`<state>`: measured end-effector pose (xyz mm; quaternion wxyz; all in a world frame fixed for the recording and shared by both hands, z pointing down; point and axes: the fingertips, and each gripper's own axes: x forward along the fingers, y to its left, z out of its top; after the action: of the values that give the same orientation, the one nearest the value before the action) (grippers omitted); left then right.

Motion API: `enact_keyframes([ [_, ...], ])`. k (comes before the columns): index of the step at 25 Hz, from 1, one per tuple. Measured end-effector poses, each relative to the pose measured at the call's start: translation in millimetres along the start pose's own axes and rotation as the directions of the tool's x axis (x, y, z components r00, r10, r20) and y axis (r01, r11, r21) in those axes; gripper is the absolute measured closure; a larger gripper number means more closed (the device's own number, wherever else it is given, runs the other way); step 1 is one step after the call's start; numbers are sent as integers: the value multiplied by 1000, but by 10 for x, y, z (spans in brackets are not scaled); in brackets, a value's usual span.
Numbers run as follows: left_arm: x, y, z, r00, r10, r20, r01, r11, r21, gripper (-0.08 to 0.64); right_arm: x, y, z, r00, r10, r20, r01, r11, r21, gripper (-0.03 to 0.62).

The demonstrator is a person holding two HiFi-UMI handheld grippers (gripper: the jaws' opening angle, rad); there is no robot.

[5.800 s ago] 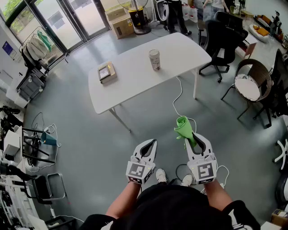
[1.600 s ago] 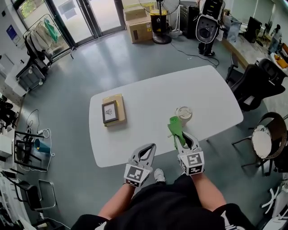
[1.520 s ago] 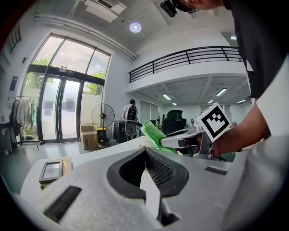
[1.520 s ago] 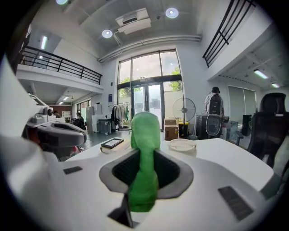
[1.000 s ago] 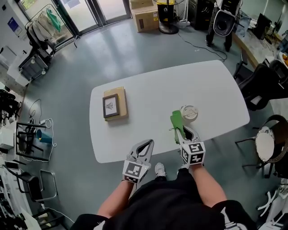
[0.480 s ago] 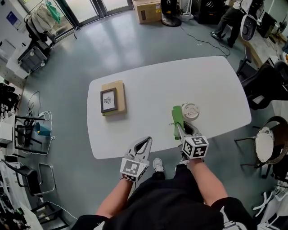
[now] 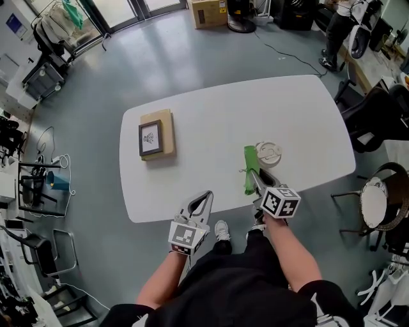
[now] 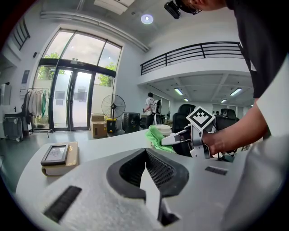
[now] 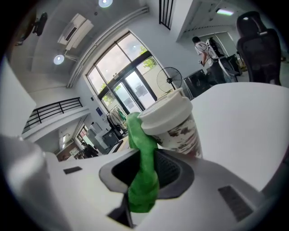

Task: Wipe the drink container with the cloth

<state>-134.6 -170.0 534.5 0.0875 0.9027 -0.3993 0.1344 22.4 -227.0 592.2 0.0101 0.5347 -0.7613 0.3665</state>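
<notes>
A paper drink cup with a white lid stands upright near the front right of the white table. My right gripper is shut on a green cloth, which rises from the jaws to the cup's left side. In the right gripper view the cloth touches the lid rim of the cup, just ahead of the gripper. My left gripper hovers at the table's front edge, shut and holding nothing. From the left gripper I see the cloth to the right.
A framed picture lies on a flat tan box at the table's left. Black office chairs and a round wicker chair stand to the right. A cardboard box and a person are beyond the far side.
The table has drawn nearer as I walked up. My right gripper carried the green cloth to the cup's left side. The left gripper stayed shut and low at the table's edge.
</notes>
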Motion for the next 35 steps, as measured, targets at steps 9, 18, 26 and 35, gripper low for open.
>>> enact_keyframes([
  [9, 2, -50, -98, 1000, -8, 1, 8, 1000, 0, 546, 81, -99, -100, 1000, -10, -9, 11, 997, 80, 489],
  [18, -50, -23, -131, 1000, 24, -20, -24, 1000, -7, 546, 174, -220, -214, 999, -34, -28, 37, 993, 114, 489],
  [26, -70, -53, -205, 1000, 16, -26, -16, 1000, -1, 546, 274, -293, -320, 998, -47, -37, 53, 984, 172, 489],
  [35, -142, -16, -248, 998, 36, -44, -37, 999, -3, 546, 364, -439, -503, 995, -72, -65, 88, 953, 289, 489],
])
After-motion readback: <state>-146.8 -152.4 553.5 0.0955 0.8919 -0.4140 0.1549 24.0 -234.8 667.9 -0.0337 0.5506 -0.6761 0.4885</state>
